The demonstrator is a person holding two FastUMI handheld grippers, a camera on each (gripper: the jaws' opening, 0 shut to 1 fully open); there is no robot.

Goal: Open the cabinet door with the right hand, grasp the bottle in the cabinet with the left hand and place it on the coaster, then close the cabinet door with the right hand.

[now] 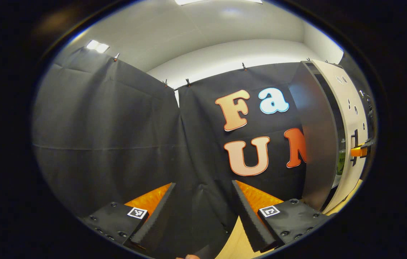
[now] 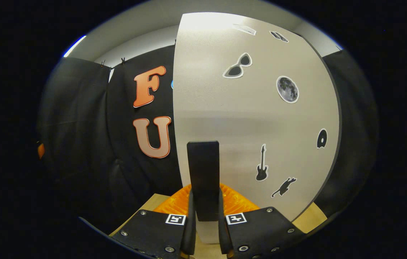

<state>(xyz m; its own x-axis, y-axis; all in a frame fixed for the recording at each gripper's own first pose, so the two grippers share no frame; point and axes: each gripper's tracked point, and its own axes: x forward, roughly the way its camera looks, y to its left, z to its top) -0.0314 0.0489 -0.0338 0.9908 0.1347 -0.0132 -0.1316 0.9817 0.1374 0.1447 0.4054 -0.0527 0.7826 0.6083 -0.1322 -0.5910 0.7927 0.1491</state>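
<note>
right gripper (image 2: 204, 216) clamped on door handle (image 2: 203, 172) | left gripper (image 1: 203, 212) spread, empty | bottle (image 1: 341, 162) far right

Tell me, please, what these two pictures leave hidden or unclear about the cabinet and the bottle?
- Bottle: left gripper view, just a green sliver in the gap; the cabinet door and cabinet side hide the rest.
- Cabinet interior: right gripper view, hidden behind the door's face.
- Handle: right gripper view, its lower end is covered by the right gripper shut on it.
- Coaster: I cannot locate it.
</note>
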